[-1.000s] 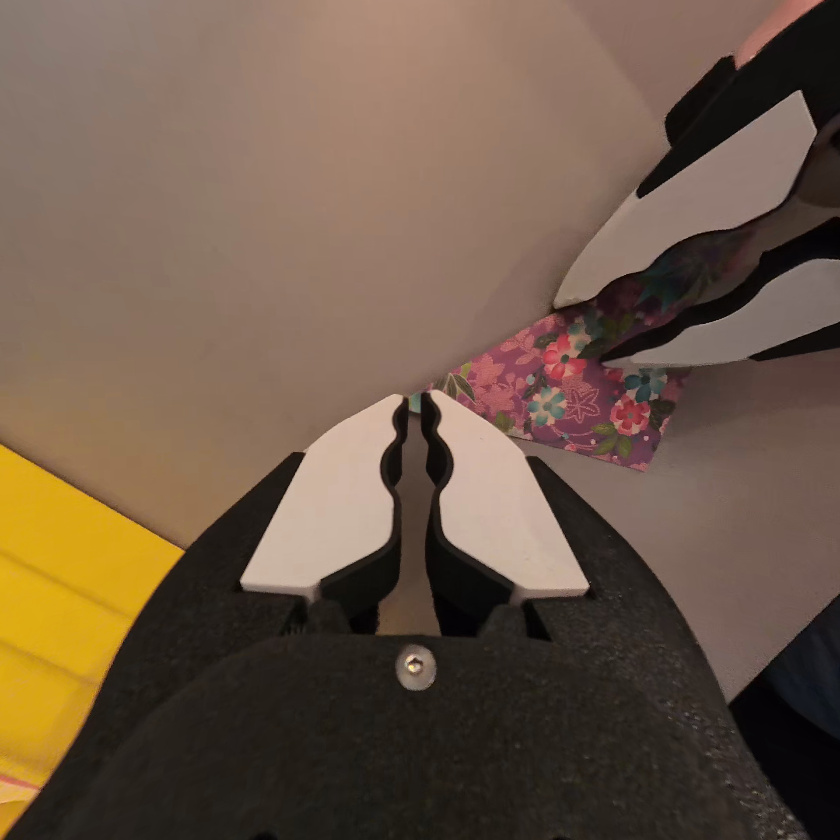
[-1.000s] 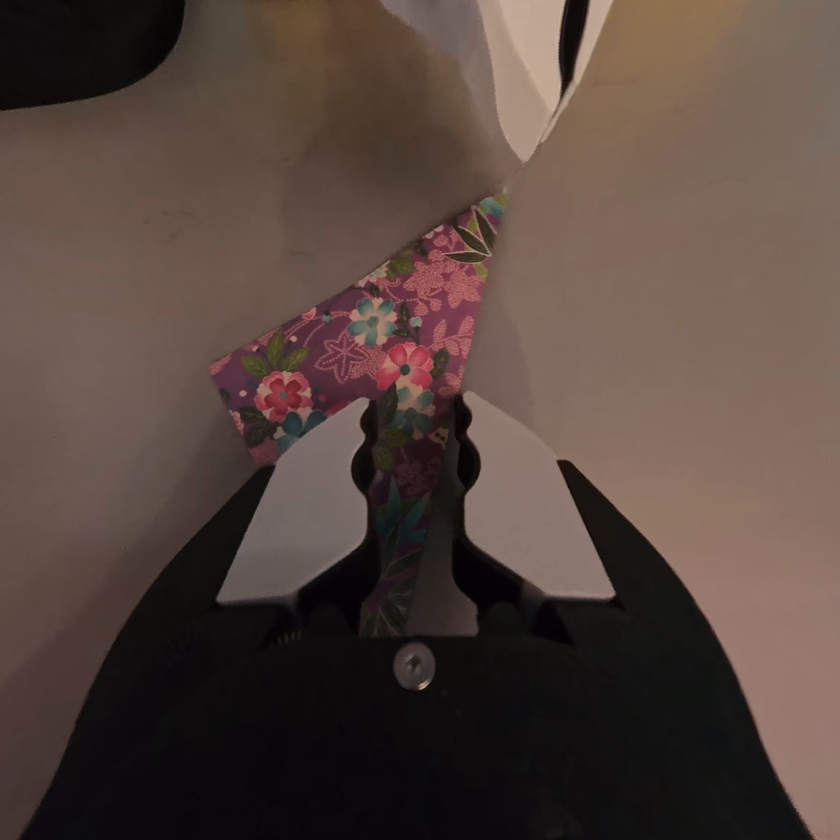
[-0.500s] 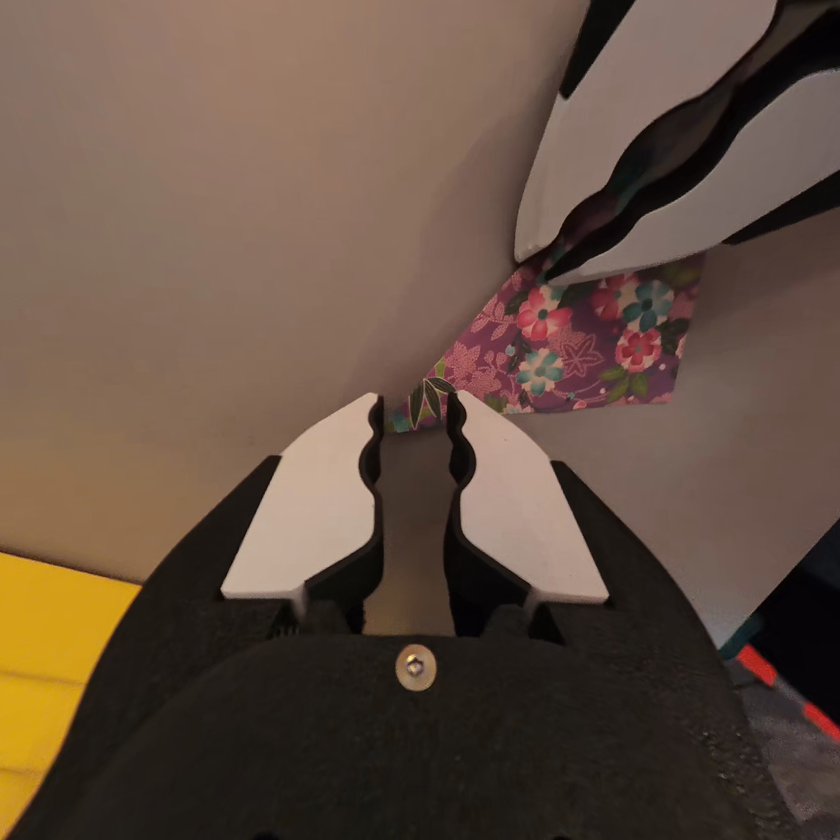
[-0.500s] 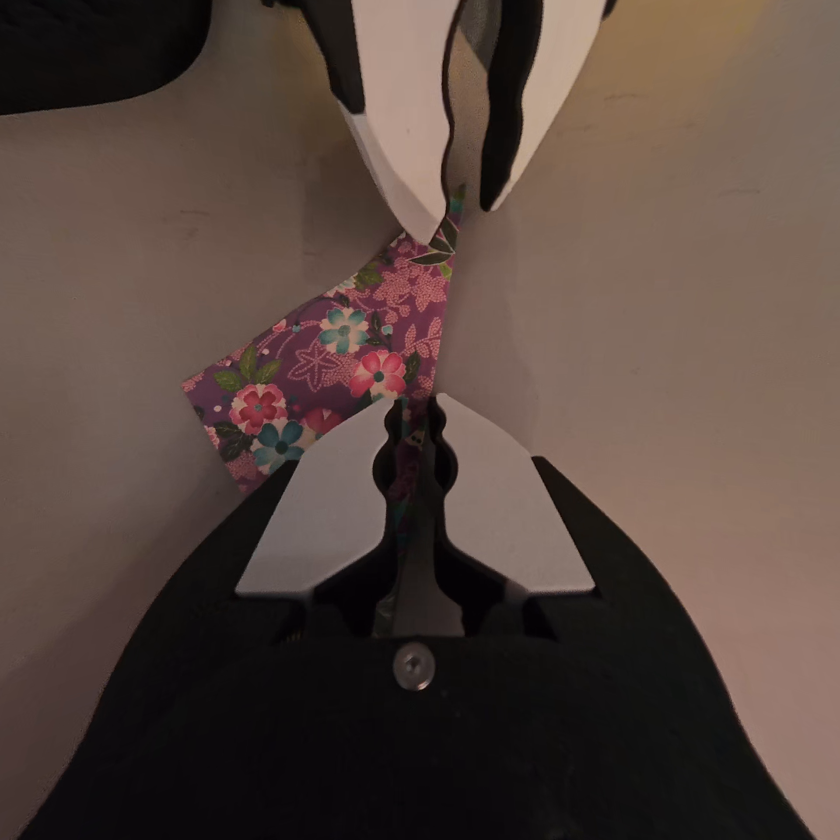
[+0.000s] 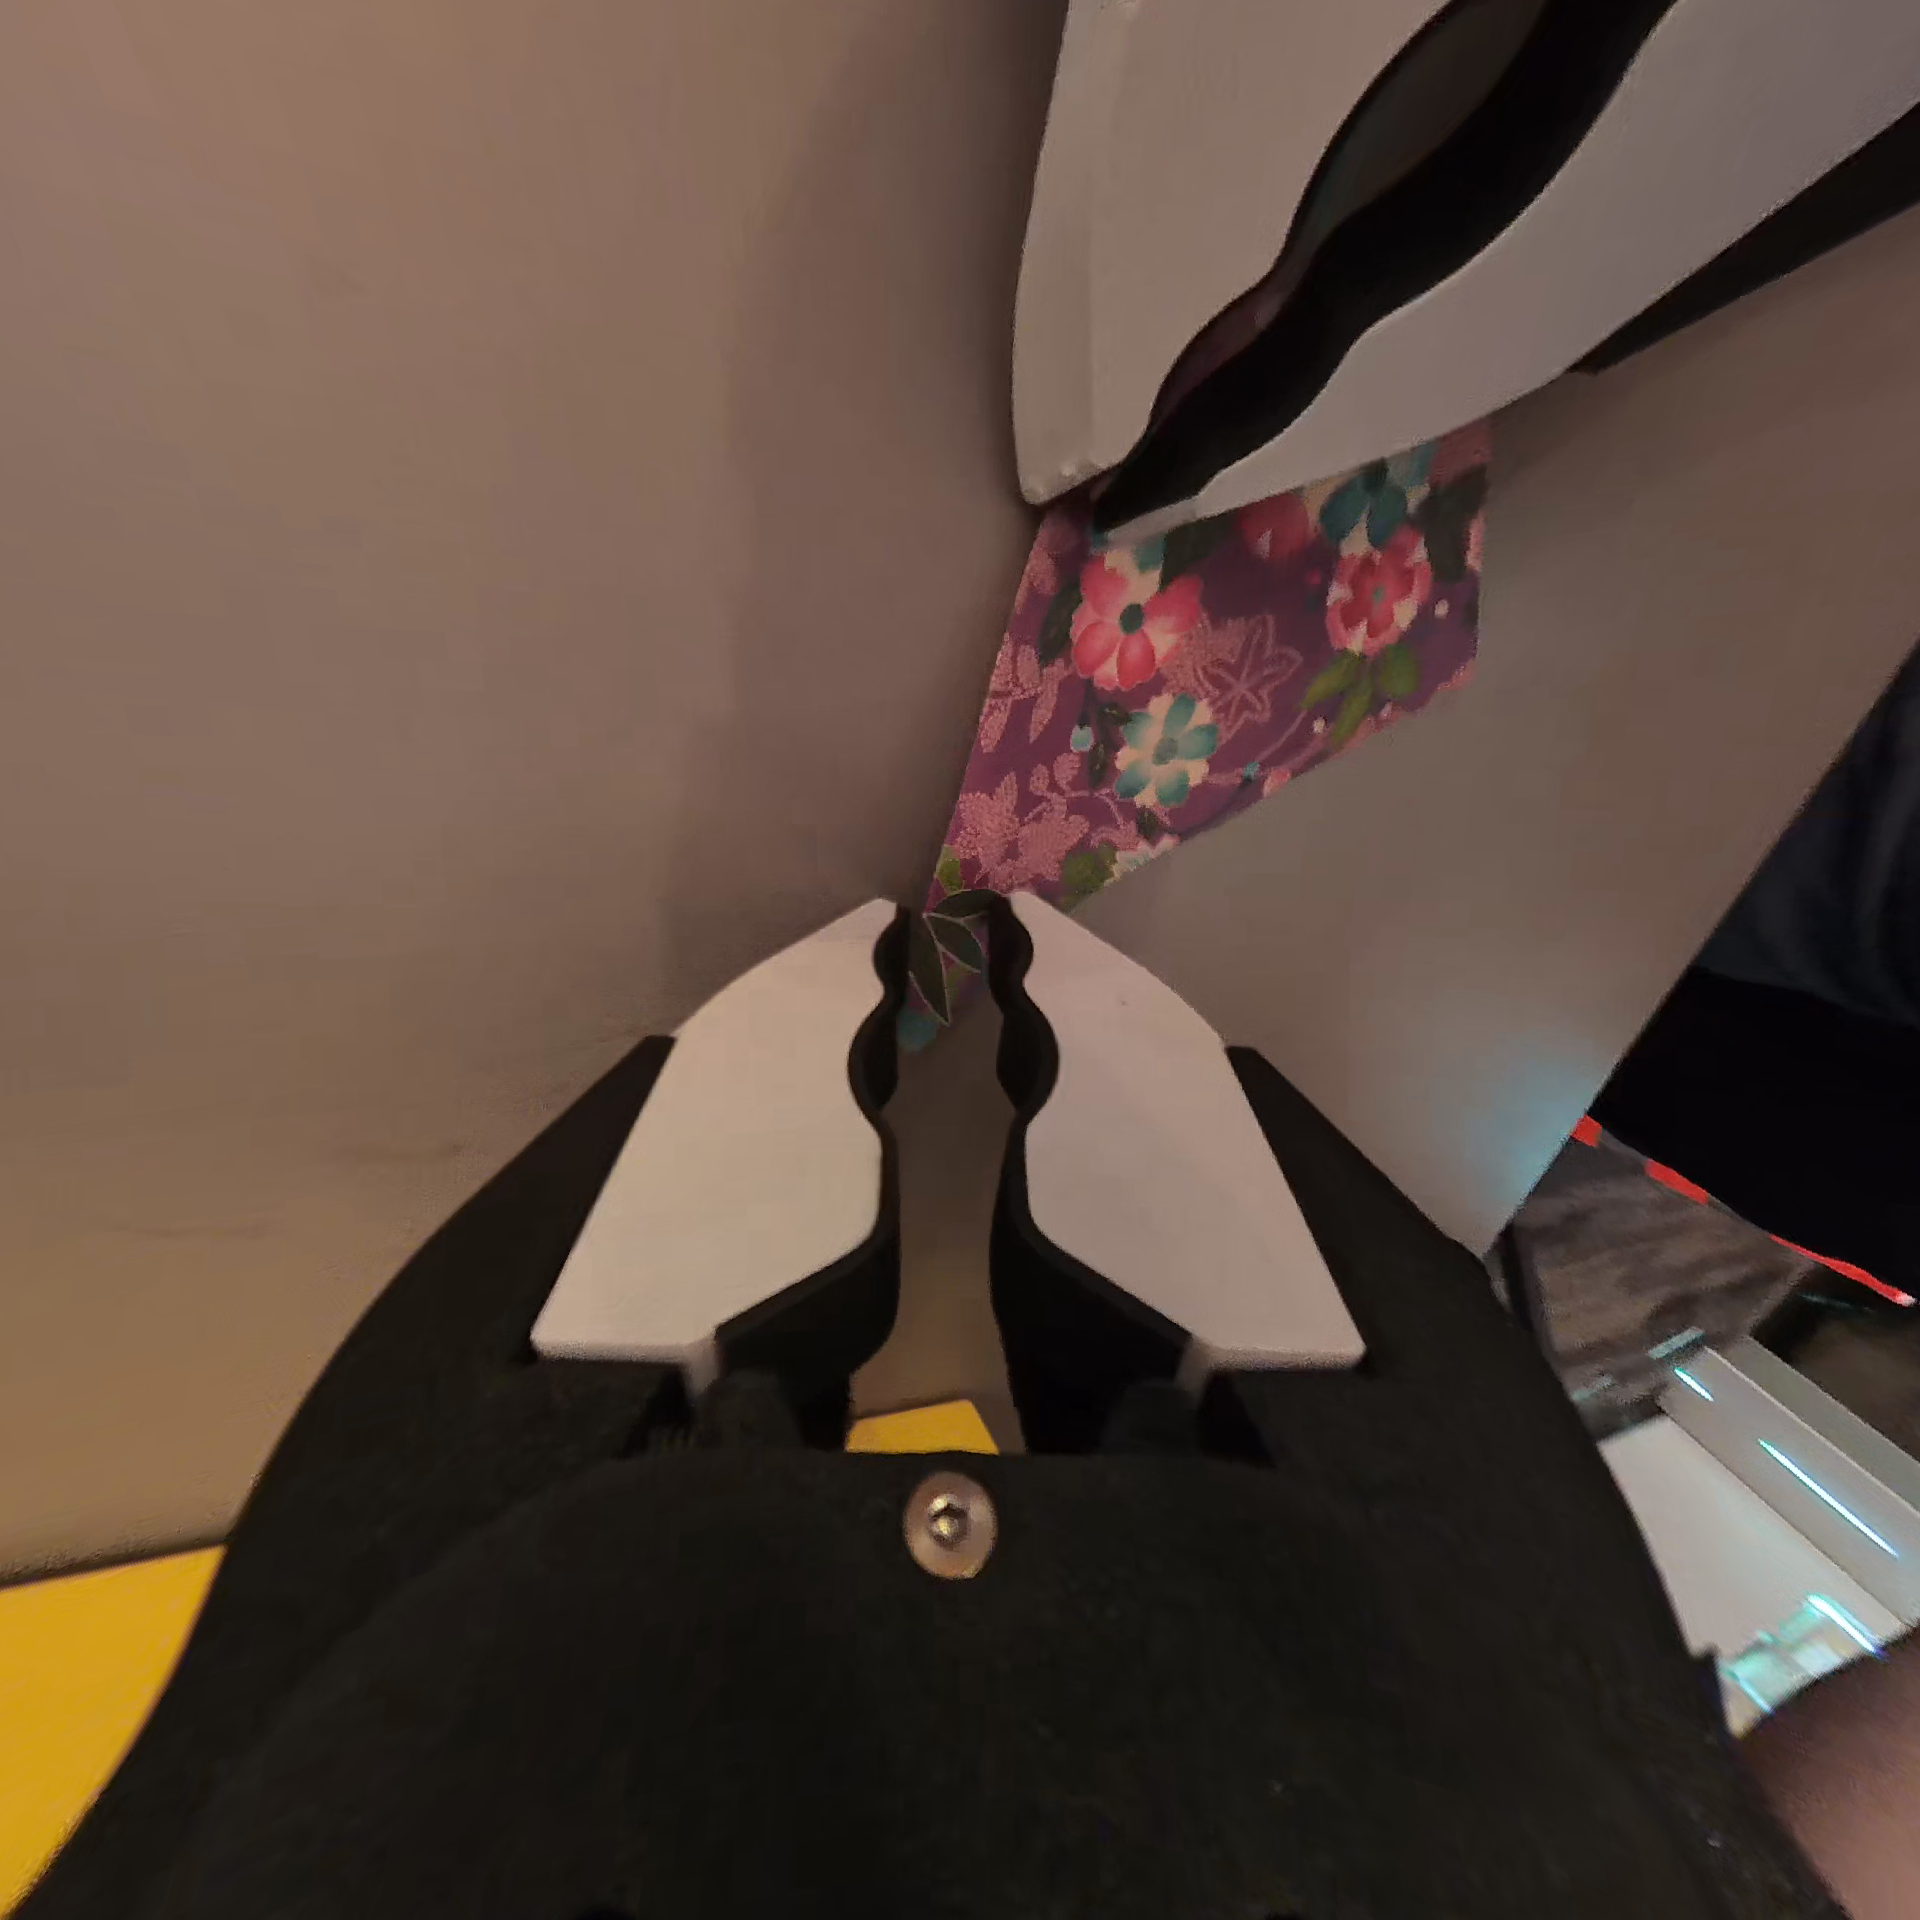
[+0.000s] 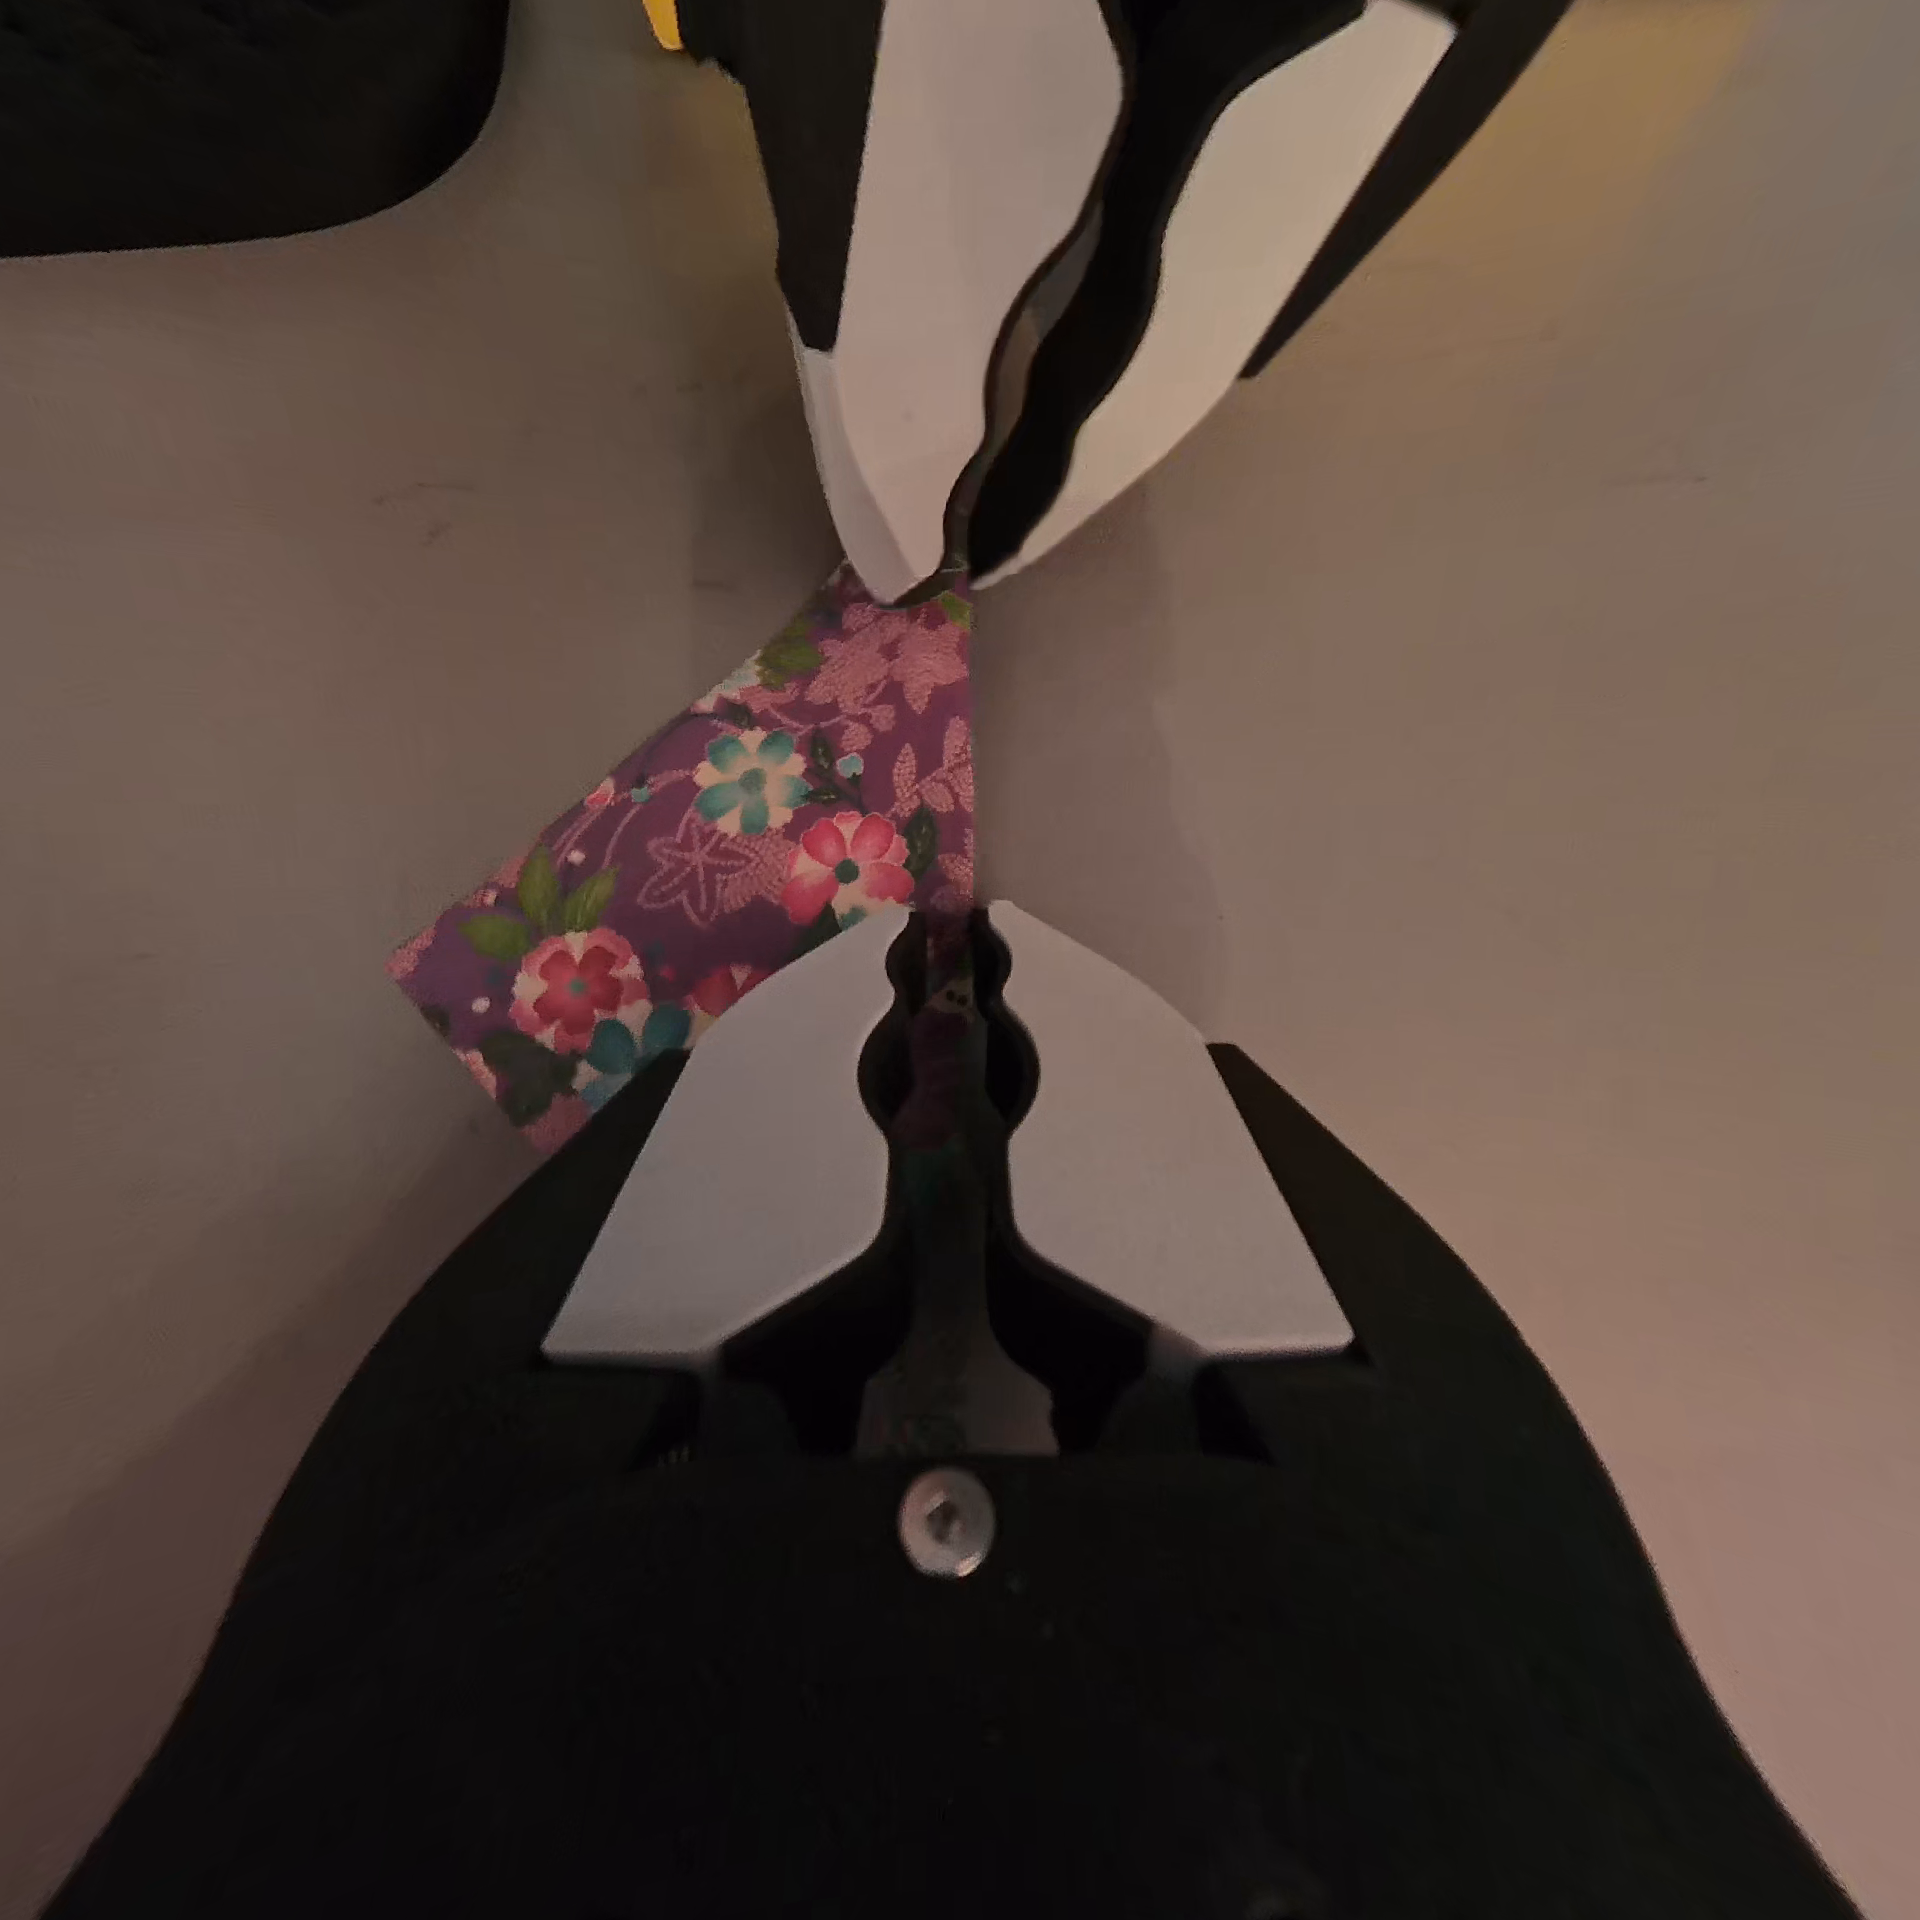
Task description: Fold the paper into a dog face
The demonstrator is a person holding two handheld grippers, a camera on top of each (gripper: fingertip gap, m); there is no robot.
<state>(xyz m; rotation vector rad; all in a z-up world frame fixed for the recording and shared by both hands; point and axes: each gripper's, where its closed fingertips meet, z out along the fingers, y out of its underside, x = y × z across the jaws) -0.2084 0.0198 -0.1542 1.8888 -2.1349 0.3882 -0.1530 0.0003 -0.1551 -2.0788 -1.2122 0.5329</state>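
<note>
Over our grey table (image 5: pixel 416 623), right claw (image 6: pixel 948 914) clamps the paper (image 6: pixel 748 831) taut while left claw (image 5: pixel 951 914), still parted, brackets its tip.

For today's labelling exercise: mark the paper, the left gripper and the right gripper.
paper (image 6: pixel 727 831): right wrist view, on its flowered middle.
left gripper (image 5: pixel 948 914): left wrist view, midway between its fingertips, at the paper's corner.
right gripper (image 6: pixel 948 914): right wrist view, midway between its fingertips.

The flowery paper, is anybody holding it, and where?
Yes. The right hand-held gripper is shut on one corner of the flowery paper. The left hand-held gripper has the opposite pointed tip between its fingers, not clearly pinched.
</note>
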